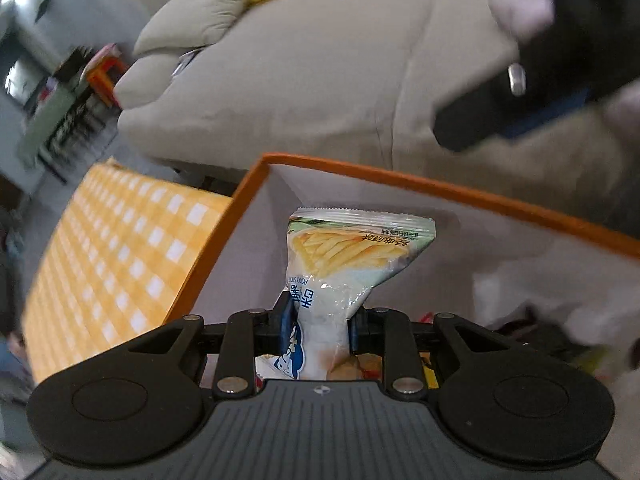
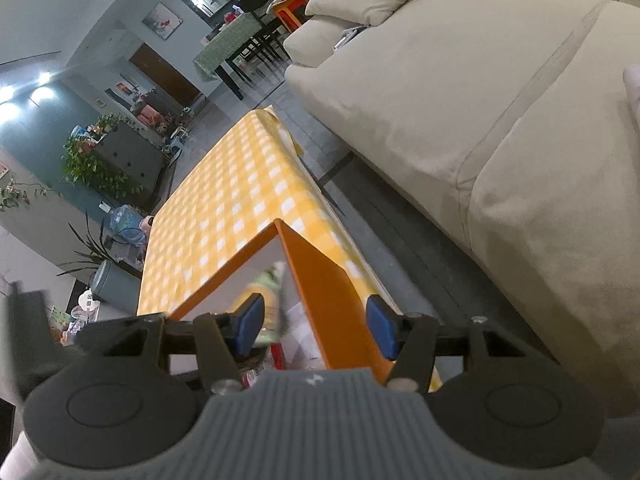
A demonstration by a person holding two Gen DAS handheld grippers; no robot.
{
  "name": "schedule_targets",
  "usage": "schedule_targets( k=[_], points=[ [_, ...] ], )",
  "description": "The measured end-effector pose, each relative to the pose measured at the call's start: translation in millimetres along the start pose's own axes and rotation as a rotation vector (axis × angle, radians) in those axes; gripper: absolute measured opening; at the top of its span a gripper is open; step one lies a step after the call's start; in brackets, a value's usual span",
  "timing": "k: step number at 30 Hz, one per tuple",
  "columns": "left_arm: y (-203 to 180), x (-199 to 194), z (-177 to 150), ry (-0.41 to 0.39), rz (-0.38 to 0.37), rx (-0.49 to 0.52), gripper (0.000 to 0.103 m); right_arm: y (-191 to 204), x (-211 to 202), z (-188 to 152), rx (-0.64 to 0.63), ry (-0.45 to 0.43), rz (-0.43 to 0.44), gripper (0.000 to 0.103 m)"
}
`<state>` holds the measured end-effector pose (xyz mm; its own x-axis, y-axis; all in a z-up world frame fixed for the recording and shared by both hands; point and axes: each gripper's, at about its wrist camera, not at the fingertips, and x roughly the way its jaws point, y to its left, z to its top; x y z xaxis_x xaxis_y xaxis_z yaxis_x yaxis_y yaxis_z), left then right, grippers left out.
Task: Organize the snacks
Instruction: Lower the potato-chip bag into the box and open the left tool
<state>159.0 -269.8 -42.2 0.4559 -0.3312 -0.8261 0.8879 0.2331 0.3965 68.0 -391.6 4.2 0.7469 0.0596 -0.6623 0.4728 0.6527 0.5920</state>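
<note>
Setting: living room, beige sofa (image 2: pixel 460 92) behind a low counter (image 2: pixel 224 208) under a yellow-and-white check cloth.
Snack packet: I hold a fries packet (image 1: pixel 344 276) over the open mouth of the box, not yet resting inside as far as I can judge.
Packet axis: long axis runs away from my left camera; the crimped far seal points toward the box's back wall, the pinched neck toward me. Print reads upside down.
Left tool: my left tool (image 1: pixel 320 322) is clenched on the packet's neck, blue pads squeezing the foil.
Box: orange-rimmed box (image 1: pixel 440 188) with pale inner walls; other wrappers lie blurred at its bottom.
Right tool: my right tool (image 2: pixel 316 326) stands released, its jaws straddling the box's orange wall, gripping nothing.
Progress: some snacks seem already boxed; this packet remains to be lowered and let go. Whether more wait elsewhere, I cannot tell.
</note>
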Motion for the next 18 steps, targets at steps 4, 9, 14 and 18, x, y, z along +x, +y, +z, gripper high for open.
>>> schedule_targets(
  k=[4,9,14,18],
  points=[
    [-20,24,5,0.03,0.06,0.091,0.037,5,2,-1,-0.014,0.006,0.007,0.056],
    [-33,23,-8,-0.009,0.151,0.247,0.084,0,4,-3,-0.005,0.017,-0.031,0.054],
    [6,-7,-12,-0.054,-0.112,0.035,0.082,-4,-2,-1,0.011,0.0,-0.026,0.054],
    [50,-22,-12,-0.098,-0.294,-0.261,0.044,-8,-3,-2,0.058,0.009,0.009,0.054]
  ],
)
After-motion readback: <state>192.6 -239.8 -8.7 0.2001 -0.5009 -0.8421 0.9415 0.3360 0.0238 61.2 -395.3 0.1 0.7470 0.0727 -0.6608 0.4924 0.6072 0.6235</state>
